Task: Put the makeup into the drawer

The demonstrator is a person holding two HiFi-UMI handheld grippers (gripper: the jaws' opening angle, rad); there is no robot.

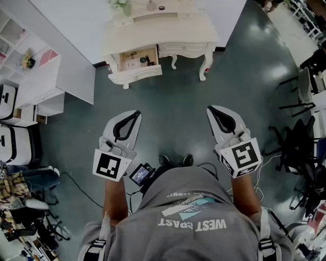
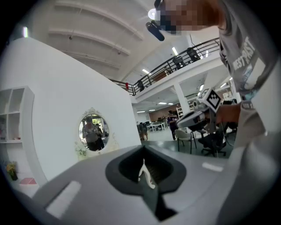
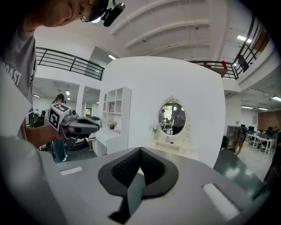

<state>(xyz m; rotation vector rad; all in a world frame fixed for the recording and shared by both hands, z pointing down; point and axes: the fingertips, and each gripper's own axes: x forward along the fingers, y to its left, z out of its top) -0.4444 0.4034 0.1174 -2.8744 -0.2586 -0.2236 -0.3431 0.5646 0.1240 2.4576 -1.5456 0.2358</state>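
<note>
**Head view:** the cream dressing table [image 1: 188,31] with carved, curved legs stands on a dark glossy floor [image 1: 173,97]. Its left drawer [image 1: 135,75] is pulled open. Inside lie small makeup items [image 1: 138,58] (too small to identify singly). More small pieces [image 1: 162,7] sit on the worktop. The left gripper [image 1: 135,114] and right gripper [image 1: 211,109] are well short of the table.

**Left gripper view:** the grey moulded jaws are closed tip to tip, with ribbed black pads and nothing between them. An oval mirror [image 2: 91,132] is ahead.

**Right gripper view:** the jaws are likewise closed and empty — beyond them is the mirror's ornate frame.
</note>
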